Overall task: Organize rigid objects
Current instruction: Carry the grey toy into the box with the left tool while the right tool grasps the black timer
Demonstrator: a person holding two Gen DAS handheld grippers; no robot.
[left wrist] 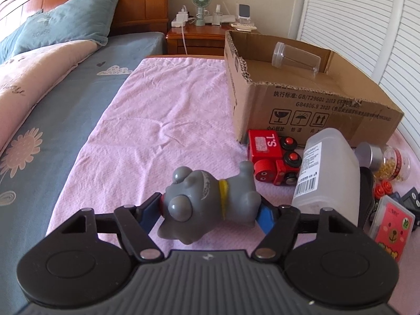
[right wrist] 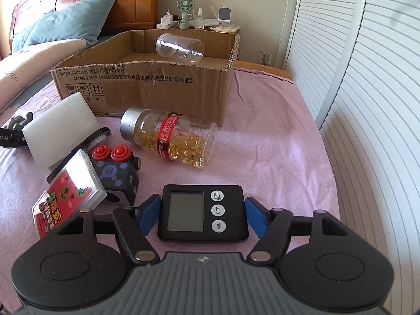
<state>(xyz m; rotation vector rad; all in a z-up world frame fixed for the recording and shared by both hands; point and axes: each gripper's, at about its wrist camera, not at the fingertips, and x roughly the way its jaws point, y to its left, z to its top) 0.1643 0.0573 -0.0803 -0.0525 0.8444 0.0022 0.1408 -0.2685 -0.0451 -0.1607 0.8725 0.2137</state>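
**Both hand-held grippers clamped on items, box still nearly bare**

Left wrist view: left hand-held gripper has its blue pads pressed on a grey toy dog with bulging eyes and a yellow collar. The dog lies sideways across the jaws, over the pink towel spread on the bed. Its lower side is hidden, so I can't tell whether it rests on the towel. To the right: red toy train on its side, just in front of the cardboard box, and a white plastic bottle lying beside the train. Only this view shows the dog and train. The capsule jar and card case sit at the right edge, partly covered by the bottle or cut off by the frame.

Right wrist view: right hand-held gripper is closed on a black digital timer, pads touching both short sides, screen up, over the towel. Only this view shows the timer. Ahead lies the capsule jar with its silver cap and red label, on its side near the box front. Left of it is a black cube toy with two red buttons, with the card case leaning against it. The white bottle is clipped by dark objects at the left edge that I can't identify.

Both views: a clear plastic jar lies on its side inside the box.
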